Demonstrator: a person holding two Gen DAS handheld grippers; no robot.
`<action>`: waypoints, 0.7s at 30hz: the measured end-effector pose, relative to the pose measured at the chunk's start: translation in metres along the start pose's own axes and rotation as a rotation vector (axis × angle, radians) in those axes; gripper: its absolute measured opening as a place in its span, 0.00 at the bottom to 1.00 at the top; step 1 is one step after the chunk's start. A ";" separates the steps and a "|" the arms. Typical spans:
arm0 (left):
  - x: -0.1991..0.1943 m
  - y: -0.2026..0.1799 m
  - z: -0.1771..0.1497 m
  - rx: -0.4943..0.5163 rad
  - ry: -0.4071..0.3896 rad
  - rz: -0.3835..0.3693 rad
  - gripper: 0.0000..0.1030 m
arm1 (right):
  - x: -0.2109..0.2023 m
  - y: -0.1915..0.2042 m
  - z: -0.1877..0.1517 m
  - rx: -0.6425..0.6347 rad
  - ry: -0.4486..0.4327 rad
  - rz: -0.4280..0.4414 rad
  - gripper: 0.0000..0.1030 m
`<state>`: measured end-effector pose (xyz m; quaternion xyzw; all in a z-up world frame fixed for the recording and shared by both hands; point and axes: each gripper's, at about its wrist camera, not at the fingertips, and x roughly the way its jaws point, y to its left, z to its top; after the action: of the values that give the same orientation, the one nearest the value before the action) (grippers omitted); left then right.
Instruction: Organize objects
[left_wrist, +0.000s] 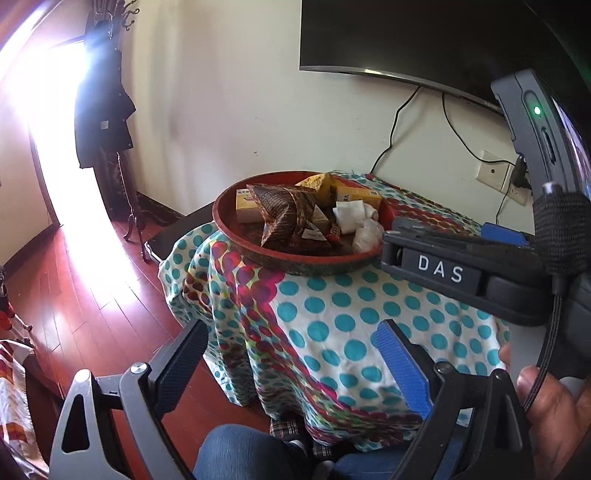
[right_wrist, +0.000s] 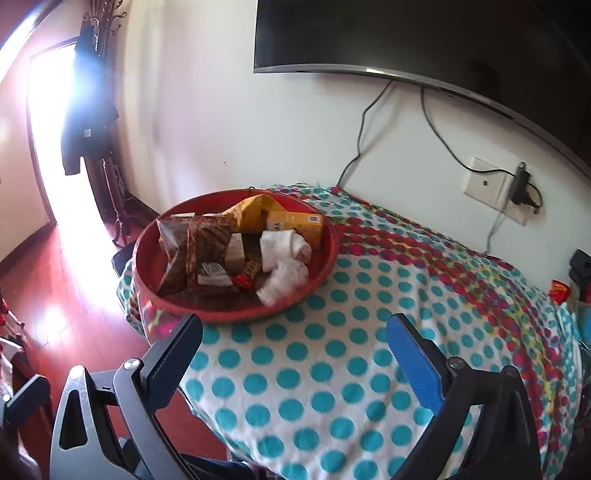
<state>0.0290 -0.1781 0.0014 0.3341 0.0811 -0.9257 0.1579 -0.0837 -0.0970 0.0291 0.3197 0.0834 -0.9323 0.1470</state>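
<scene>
Nearby, red tray (right_wrist: 325, 254), dotted cloth (right_wrist: 332, 369), wall cables (right_wrist: 360, 136)

wall: dark TV (right_wrist: 406, 33) | coat stand (right_wrist: 96, 122) (jackets hung) | socket (right_wrist: 487, 184) | red wood floor (left_wrist: 74, 288)

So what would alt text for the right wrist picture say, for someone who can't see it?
A round red tray of snack packets and small boxes sits on a polka-dot cloth. The right gripper hangs open and empty in front of it, below a dark wall-mounted screen.
</scene>
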 end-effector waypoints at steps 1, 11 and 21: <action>-0.003 -0.002 -0.002 -0.001 0.001 0.004 0.92 | -0.003 -0.001 -0.003 0.000 0.003 0.005 0.96; -0.011 0.006 0.000 -0.104 0.025 -0.009 0.92 | -0.023 0.002 -0.011 -0.035 -0.012 0.008 0.96; -0.007 0.015 0.005 -0.097 0.021 0.065 0.92 | -0.021 0.012 -0.007 -0.053 -0.011 0.009 0.96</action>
<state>0.0365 -0.1917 0.0090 0.3383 0.1167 -0.9114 0.2030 -0.0600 -0.1023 0.0360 0.3111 0.1059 -0.9307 0.1603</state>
